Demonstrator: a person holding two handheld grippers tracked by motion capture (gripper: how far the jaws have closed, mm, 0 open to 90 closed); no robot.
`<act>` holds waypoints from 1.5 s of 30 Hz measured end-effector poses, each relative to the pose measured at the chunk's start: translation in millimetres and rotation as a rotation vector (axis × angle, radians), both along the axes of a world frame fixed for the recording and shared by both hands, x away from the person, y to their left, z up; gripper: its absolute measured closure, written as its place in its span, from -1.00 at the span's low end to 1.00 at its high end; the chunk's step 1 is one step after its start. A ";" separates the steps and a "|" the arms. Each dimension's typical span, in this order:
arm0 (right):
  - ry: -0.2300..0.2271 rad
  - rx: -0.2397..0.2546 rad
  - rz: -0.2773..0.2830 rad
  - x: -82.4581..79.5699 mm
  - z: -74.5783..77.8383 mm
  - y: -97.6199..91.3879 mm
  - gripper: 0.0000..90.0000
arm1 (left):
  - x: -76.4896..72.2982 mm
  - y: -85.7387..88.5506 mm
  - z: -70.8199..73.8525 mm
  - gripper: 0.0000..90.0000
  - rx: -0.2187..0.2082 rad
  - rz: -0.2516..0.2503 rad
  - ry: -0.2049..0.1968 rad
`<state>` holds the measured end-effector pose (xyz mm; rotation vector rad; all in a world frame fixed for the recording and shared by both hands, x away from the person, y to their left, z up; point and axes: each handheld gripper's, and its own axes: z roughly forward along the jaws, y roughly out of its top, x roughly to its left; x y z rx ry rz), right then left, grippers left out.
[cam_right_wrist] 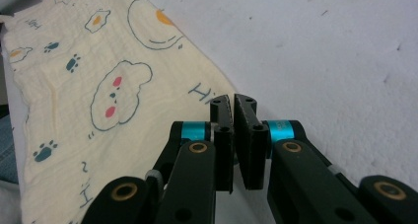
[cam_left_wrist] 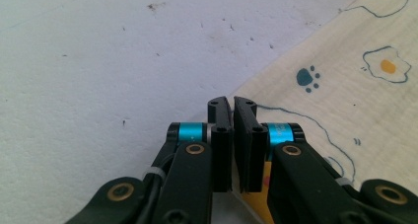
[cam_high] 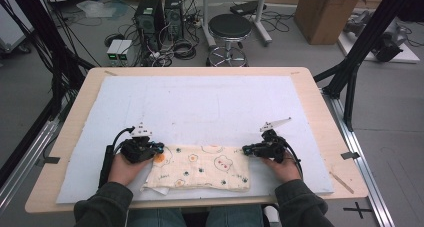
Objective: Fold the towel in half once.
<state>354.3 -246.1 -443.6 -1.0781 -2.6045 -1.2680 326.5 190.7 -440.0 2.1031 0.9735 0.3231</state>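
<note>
Cloth (cam_high: 200, 168), cream with fried-egg and paw prints, lies folded flat on the white mat (cam_high: 200, 107) at the bench's near edge; left claw (cam_left_wrist: 231, 105) and right claw (cam_right_wrist: 231, 101) each pinch a far corner, jaws nearly together

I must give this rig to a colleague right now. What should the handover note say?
Left gripper: fingers shut on the far left corner of the cloth.
Right gripper: fingers shut on the far right corner.
Cloth: cream, printed, lying folded on the white mat at the near edge, in front of the person.
Done: both far corners pinched.
Left: probably the next fold or spreading; the cloth is not yet lifted.
</note>
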 end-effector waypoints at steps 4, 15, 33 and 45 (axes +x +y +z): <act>-0.006 -0.002 -0.003 -2.9 0.6 -2.6 0.91 | -0.2 0.2 -0.2 0.90 0.003 -0.003 -0.004; -0.016 -0.001 -0.030 -7.4 -1.8 -14.7 0.88 | -1.0 1.1 -1.7 0.90 -0.004 -0.007 -0.013; -0.176 0.072 -0.014 -24.5 20.2 -2.4 0.39 | -19.8 1.1 19.5 0.53 -0.025 -0.068 -0.111; -0.203 0.063 -0.039 -27.3 23.9 -3.4 -0.01 | -31.9 13.5 29.0 0.04 -0.094 -0.055 -0.122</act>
